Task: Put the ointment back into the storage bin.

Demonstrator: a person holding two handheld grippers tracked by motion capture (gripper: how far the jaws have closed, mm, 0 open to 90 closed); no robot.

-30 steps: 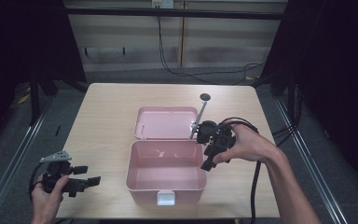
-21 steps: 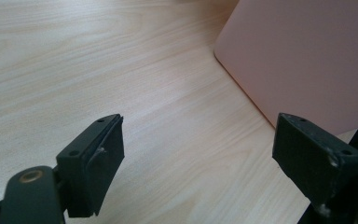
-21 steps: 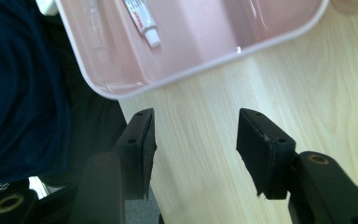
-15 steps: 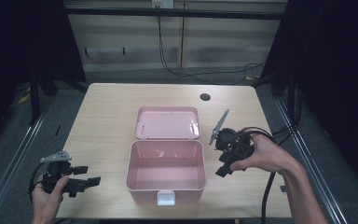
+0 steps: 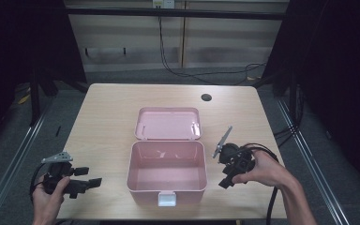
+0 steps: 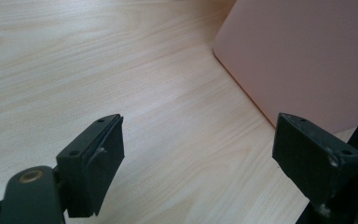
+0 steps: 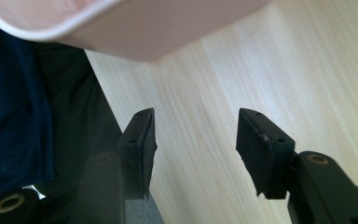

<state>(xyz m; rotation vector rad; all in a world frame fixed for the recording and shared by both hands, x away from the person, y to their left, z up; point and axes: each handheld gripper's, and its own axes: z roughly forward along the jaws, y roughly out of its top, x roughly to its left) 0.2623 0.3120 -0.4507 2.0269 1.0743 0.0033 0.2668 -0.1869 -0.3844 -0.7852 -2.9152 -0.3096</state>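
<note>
A pink plastic box (image 5: 166,174) stands open in the middle of the wooden table (image 5: 108,108), its lid (image 5: 168,123) lying flat behind it, a white latch (image 5: 167,200) at its front. Nothing is visible inside. My left gripper (image 5: 93,178) rests low at the table's front left, open and empty, pointing at the box's side wall (image 6: 303,56). Its jaws (image 6: 196,158) stand wide apart over bare wood. My right gripper (image 5: 227,180) is held just right of the box, open, tilted toward the front edge. The box's corner (image 7: 135,28) curves above its empty jaws (image 7: 196,149).
A dark round hole (image 5: 206,97) sits in the table near the back right. A black cable (image 5: 271,206) trails from the right gripper off the front edge. Metal rails (image 5: 309,150) run along both sides of the table. Dark clothing (image 7: 14,116) lies beyond the table edge.
My right gripper has drawn back from the lid area to the right of the box and come down toward the front. The left gripper has stayed where it was.
</note>
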